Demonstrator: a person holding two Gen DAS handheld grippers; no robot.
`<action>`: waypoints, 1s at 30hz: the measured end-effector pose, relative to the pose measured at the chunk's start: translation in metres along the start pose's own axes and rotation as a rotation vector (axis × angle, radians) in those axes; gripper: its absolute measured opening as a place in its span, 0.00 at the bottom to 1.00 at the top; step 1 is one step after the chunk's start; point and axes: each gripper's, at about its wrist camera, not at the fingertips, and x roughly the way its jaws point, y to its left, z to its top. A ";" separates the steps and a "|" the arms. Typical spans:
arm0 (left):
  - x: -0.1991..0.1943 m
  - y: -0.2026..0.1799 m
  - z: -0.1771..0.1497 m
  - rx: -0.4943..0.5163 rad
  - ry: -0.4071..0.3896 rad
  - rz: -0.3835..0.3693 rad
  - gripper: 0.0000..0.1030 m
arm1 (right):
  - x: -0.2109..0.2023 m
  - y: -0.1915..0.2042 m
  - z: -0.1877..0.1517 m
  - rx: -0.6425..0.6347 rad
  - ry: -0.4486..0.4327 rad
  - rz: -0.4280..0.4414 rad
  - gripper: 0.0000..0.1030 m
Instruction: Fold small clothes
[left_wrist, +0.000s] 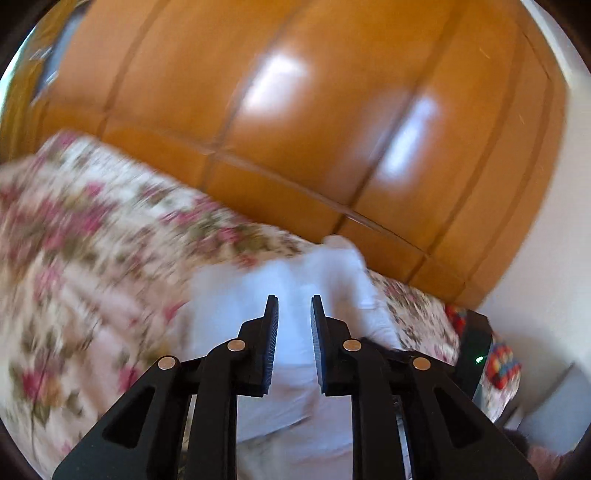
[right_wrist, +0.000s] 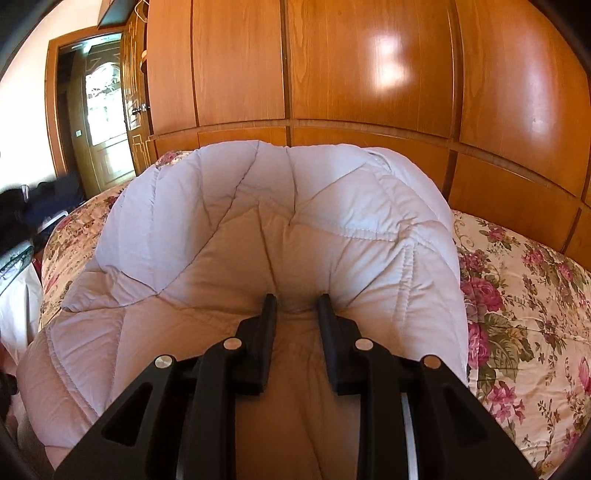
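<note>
The right gripper (right_wrist: 295, 301) is held at a narrow gap, its black fingers pressed into a fold of the pale lilac quilted padded garment (right_wrist: 258, 236), which bulges up between them and appears pinched. The garment is spread ahead of and to both sides of this gripper, over the floral pink-and-cream bedspread (right_wrist: 524, 295).

The left gripper (left_wrist: 293, 301) is also set narrow. White cloth is seen between and beyond its fingers, but contact at the pads cannot be confirmed, since the whole left view is smeared by motion.

Risks, as judged:
- The thick padding may slip from the right grip if it is pulled hard, because only a shallow fold is caught.
- The fold may be dragged askew if the left side is not secured.

Not determinable: the garment's type and outline, its near edge hidden below the right gripper, and the left gripper's hold. The glossy orange wooden wardrobe (right_wrist: 369, 74) lies beyond the bed.
</note>
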 end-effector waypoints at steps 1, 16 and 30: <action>0.008 -0.009 0.002 0.033 0.011 0.010 0.15 | -0.002 0.000 -0.001 0.000 -0.005 0.000 0.23; 0.093 0.014 -0.037 0.059 0.144 0.124 0.15 | -0.030 0.000 0.057 0.042 -0.052 0.049 0.43; 0.131 0.032 -0.029 0.028 0.185 0.116 0.15 | 0.119 -0.066 0.069 0.212 0.217 -0.065 0.44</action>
